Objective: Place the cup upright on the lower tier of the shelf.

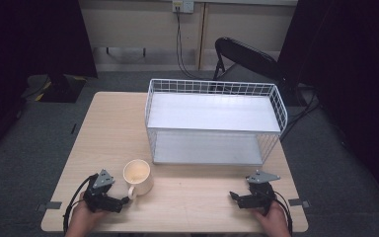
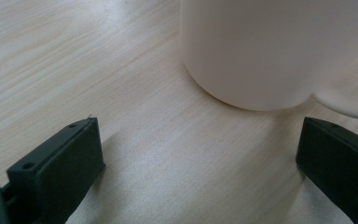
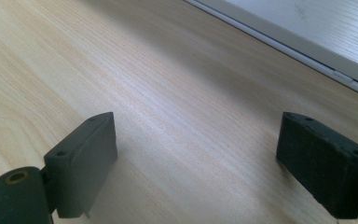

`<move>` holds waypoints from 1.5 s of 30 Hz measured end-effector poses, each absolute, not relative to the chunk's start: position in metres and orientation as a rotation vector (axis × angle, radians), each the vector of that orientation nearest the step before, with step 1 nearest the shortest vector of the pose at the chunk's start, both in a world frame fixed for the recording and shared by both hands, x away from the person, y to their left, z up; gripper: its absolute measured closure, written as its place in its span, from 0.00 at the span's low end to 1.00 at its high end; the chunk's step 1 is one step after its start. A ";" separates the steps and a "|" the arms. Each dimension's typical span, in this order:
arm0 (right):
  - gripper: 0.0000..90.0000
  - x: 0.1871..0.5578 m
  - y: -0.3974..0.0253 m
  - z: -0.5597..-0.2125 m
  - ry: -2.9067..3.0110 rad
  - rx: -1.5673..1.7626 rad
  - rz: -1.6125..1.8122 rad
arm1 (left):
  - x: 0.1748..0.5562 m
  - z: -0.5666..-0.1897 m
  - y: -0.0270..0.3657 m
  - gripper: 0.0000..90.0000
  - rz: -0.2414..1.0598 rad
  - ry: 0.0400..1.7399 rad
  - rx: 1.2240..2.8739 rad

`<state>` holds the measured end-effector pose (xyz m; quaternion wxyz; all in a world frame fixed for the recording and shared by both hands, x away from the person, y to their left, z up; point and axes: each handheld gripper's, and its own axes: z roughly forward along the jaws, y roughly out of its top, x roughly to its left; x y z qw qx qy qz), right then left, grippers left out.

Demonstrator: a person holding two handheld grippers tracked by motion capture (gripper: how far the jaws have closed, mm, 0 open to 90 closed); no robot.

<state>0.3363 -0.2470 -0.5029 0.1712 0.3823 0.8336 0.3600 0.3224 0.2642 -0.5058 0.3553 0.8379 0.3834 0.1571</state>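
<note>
A cream mug (image 1: 137, 176) is seen standing upright in the lower left of the high view, on the pale wooden bench (image 1: 192, 197), with its open mouth facing straight up. Its long axis is vertical. Its handle (image 1: 131, 191) is turned toward the lower edge of the frame and slightly left, toward the left hand-held gripper (image 1: 122, 201).

The left hand-held gripper is held in the person's left hand (image 1: 83, 216) in the lower left corner of the high view, just beside the mug and below it in the frame. In the left gripper view its jaws are spread wide, one at the lower left and one at the lower right, with bare bench between them. The mug's (image 2: 279, 51) rounded side is shown in the upper right of that view, and its handle (image 2: 347, 103) curves out just above the right-hand jaw. Nothing is pinched.

The right hand-held gripper (image 1: 235, 197) is held in the right hand (image 1: 272, 218) in the lower right of the high view, well apart from the mug. In the right gripper view its jaws are likewise spread wide over bare wood, gripping nothing.

A white wire rack (image 1: 213, 121) with two shelves is placed in the middle of the high view, above the mug and to its right. A black chair (image 1: 246, 57) is seen behind the bench.
</note>
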 end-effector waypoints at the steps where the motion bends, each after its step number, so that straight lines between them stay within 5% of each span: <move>1: 0.13 0.336 -0.247 -0.503 2.367 1.086 1.024 | 0.322 -0.506 0.264 0.00 0.406 0.991 2.165; 9: 0.13 0.336 -0.247 -0.503 2.367 1.086 1.022 | 0.323 -0.504 0.264 0.02 0.397 0.997 2.178; 14: 0.13 0.336 -0.247 -0.503 2.367 1.086 1.023 | 0.322 -0.496 0.273 0.22 0.334 1.021 2.147; 45: 0.13 0.336 -0.247 -0.503 2.367 1.086 1.022 | 0.284 -0.465 0.252 0.25 0.339 0.877 2.162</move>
